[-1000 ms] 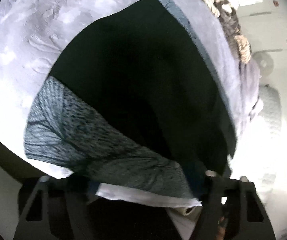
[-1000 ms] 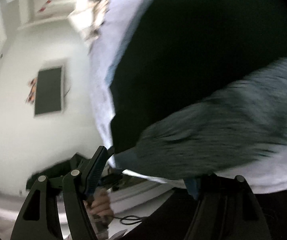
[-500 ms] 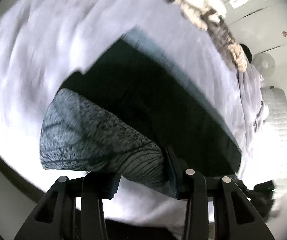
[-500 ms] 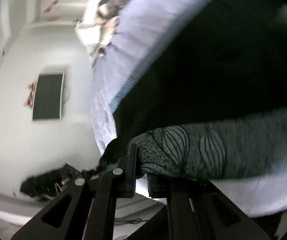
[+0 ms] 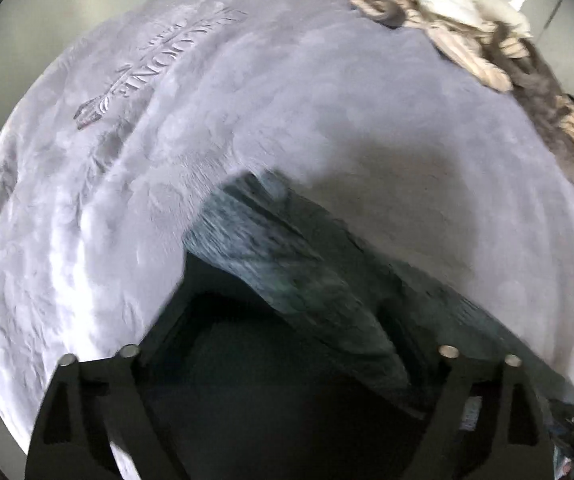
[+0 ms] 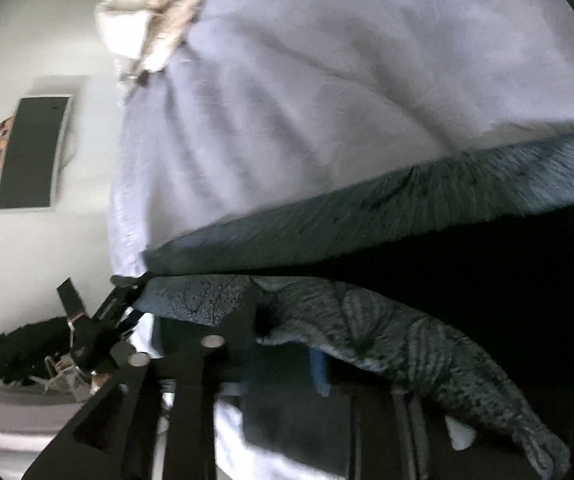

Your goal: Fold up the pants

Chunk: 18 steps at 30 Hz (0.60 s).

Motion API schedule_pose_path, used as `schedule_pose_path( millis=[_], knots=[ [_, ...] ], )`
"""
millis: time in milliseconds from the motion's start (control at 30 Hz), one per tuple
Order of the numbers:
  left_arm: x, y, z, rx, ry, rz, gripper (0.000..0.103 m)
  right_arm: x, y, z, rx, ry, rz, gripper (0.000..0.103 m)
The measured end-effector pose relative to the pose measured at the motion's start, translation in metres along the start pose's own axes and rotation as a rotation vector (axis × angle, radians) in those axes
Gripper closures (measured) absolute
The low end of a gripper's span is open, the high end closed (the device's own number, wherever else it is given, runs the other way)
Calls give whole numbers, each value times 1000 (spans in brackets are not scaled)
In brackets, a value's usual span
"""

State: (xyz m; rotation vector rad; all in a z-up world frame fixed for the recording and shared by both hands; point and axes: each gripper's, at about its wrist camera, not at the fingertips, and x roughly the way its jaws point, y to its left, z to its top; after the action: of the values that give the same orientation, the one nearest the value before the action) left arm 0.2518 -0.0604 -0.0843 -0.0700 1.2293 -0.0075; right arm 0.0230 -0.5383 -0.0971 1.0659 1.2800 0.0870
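The left tongs (image 5: 287, 354) stood wide and were opening, nothing pressed between the pads; the pants (image 5: 287, 280) lay just under and ahead of them on the bed (image 5: 327, 120), dark cloth between the fingers and the grey patterned part running away from the tips. The right tongs (image 6: 283, 344) were narrower and also opening; the patterned hem (image 6: 367, 320) sagged across their fingers, and whether a pad was touching it could not be told.

Judged from this, the risks were plain: cloth let go while the hands were in motion could slide or spring back, so the fold might land skewed; the hem draped over the right fingers might snag as they drew off and drag the top layer open; the bed cover looked soft and plush, so a layer could creep and bunch rather than lie flat.

Much was hard to read: both views were smeared by motion; the dark fabric nearest the left tongs was nearly black, so its layers and edges could not be separated; the right edge of the right view was lost in shadow; the far end of the pants was cut off; beyond, a heap (image 5: 487, 40) of pale bedding lay well off from both tongs, its make-up unclear.
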Motion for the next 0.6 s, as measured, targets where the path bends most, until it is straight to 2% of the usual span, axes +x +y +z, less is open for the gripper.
schedule_pose_path(
  millis=[67,133,167,267,367,433,500,533,600],
  knots=[
    [-5,0,10,-12,3,8,12,8,-2,4,14,17,-2,60],
    [-19,-1,18,4,-26,46,12,-1,3,1,6,12,32,38],
    [-27,-2,19,24,-36,65,12,-10,7,-3,-5,-2,53,34],
    [-47,-14,19,133,-50,83,12,-54,9,-19,-49,-47,83,33],
    [-67,-38,-6,228,-11,10,12,-102,-9,-43,-58,-111,17,33],
    [-76,-66,-30,307,22,-45,12,-138,-35,-66,-28,-158,-50,33],
    [-81,-110,-67,409,84,-139,12,-169,-62,-86,27,-202,-127,33],
    [-86,-118,-86,437,109,-176,12,-187,-79,-98,66,-223,-164,33],
    [-84,-169,-126,509,208,-299,12,-221,-118,-127,159,-261,-210,33]
  ],
)
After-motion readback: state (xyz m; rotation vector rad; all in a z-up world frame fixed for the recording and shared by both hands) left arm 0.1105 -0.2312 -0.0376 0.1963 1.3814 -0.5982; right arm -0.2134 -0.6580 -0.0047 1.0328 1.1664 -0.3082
